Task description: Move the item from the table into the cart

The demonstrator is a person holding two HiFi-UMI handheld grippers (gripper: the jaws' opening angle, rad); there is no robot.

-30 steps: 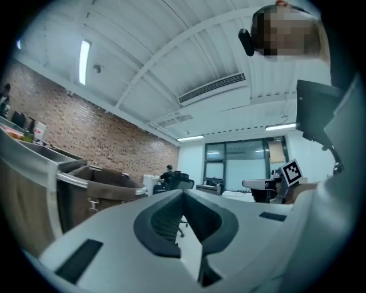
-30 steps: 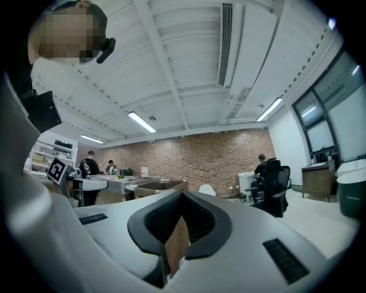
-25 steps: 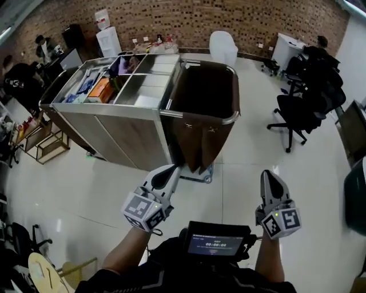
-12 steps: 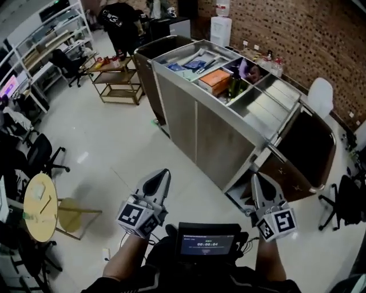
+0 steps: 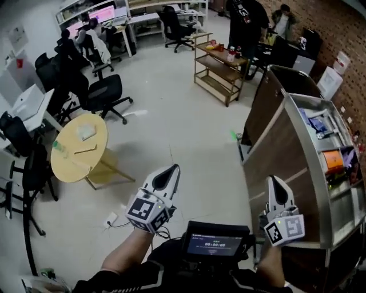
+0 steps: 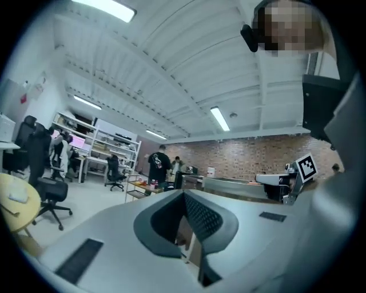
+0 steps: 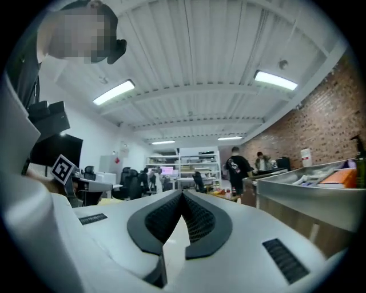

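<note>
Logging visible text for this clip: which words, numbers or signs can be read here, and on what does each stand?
Nothing can be read with certainty.
Chest screen: a timer-like row of digits, too small to read.
Black shirt of a standing person: white print, blurred.
White sheets by the cart: too small.

cart (image 5: 277,166) cut off right, table (image 5: 70,163) items indistinct

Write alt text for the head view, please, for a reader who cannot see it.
The left gripper and right gripper, jaws shut and empty, point over a pale office floor. A steel-topped cart stands at right, a round yellow table at left.
</note>
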